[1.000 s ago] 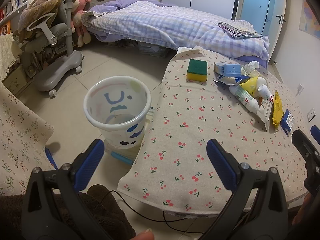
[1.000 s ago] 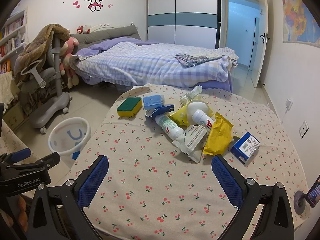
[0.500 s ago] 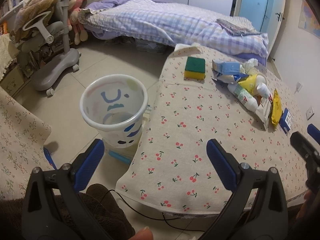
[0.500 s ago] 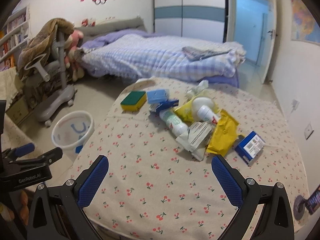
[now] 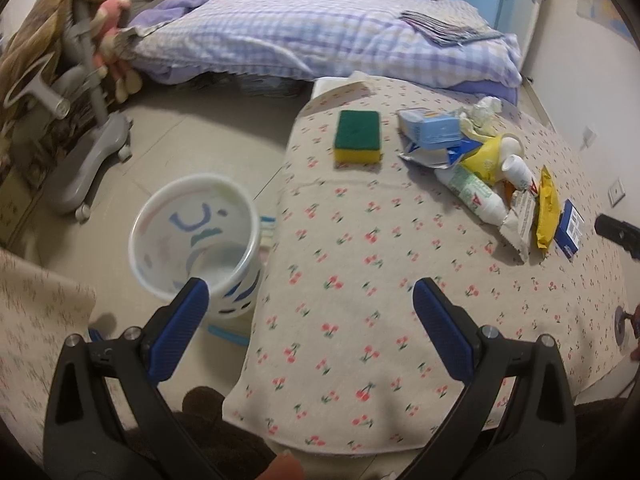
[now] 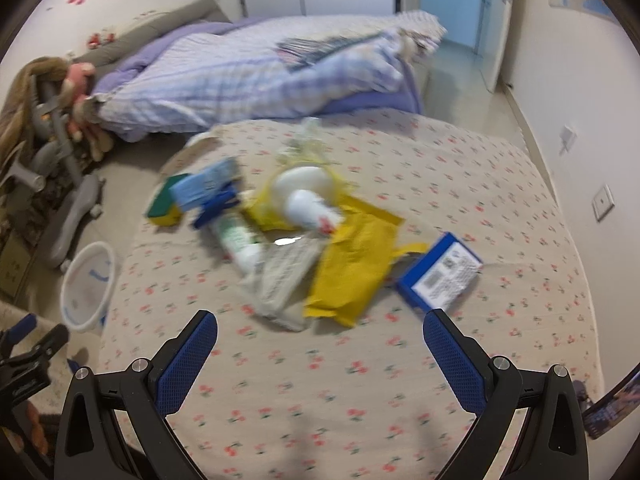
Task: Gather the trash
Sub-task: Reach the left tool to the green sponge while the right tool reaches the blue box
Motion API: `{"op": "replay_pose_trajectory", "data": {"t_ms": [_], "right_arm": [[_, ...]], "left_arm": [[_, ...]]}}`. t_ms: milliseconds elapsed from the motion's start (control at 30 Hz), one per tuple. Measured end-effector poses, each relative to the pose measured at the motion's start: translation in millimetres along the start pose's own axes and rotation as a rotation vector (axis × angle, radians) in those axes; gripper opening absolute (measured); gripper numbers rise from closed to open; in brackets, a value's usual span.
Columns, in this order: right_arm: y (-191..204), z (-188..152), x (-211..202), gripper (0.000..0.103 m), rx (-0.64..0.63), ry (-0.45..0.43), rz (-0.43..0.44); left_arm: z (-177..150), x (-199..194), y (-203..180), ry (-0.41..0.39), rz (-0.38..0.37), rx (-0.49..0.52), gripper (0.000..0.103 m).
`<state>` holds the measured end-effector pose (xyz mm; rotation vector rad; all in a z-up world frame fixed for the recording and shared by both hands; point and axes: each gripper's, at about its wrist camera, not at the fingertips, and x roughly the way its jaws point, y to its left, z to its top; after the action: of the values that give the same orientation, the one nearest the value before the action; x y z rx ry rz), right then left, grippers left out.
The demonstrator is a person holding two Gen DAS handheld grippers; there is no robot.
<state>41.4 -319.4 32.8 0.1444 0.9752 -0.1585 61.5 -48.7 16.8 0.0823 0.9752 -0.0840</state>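
A pile of trash lies on the cherry-print table [image 5: 360, 264]: a yellow wrapper [image 6: 352, 268], a blue box [image 6: 440, 276], a white tube [image 6: 240, 240], a white bottle [image 6: 304, 200], a light blue pack [image 5: 432, 130] and a green-yellow sponge [image 5: 357, 136]. A white bin [image 5: 196, 236] stands on the floor left of the table. My left gripper [image 5: 308, 312] is open and empty over the table's near left edge. My right gripper [image 6: 320, 344] is open and empty, just short of the pile.
A bed [image 5: 320, 28] with a checked purple cover stands behind the table. A grey chair [image 5: 80, 128] draped with plush toys is at the far left. The wall [image 6: 580, 120] runs along the table's right side. A blue door [image 6: 452, 0] is at the back.
Both grippers have moved forward and down toward the table. The trash pile looks larger in the right wrist view, which is now blurred. Both stay open.
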Motion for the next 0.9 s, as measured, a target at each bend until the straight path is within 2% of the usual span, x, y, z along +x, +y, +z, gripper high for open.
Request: {"op": "replay_pose_trajectory", "data": {"t_ms": [167,300,367,433,533,667,767,867,900], "right_arm": [[-43,18,25,0.103,0.131,0.069,-0.020],[-79,19,50,0.103,0.245,0.115,-0.034],[-97,21,68,0.103,0.310,0.179,-0.018],[-109,22,79,0.103,0.356,0.203,0.000],[-120,24,97,0.103,0.398,0.241,-0.008],[-128,22,120,0.103,0.444,0.300,-0.030],[-133,17,129,0.094,0.470,0.317,-0.027],[-138,13,131,0.083,0.512,0.305,0.016],[-137,14,129,0.074,0.510,0.294,0.023]], "left_arm": [[22,10,-25,0.024,0.011,0.091,0.102],[41,26,-40,0.051,0.012,0.143,0.102],[48,36,-45,0.052,-0.004,0.145,0.102],[53,44,-45,0.050,-0.023,0.129,0.102],[60,53,-49,0.063,-0.048,0.116,0.102],[77,59,-50,0.036,-0.072,0.088,0.102],[93,70,-46,0.037,-0.099,0.044,0.102],[108,96,-37,0.062,-0.077,-0.021,0.102],[111,105,-34,0.074,-0.073,-0.044,0.101]]}}
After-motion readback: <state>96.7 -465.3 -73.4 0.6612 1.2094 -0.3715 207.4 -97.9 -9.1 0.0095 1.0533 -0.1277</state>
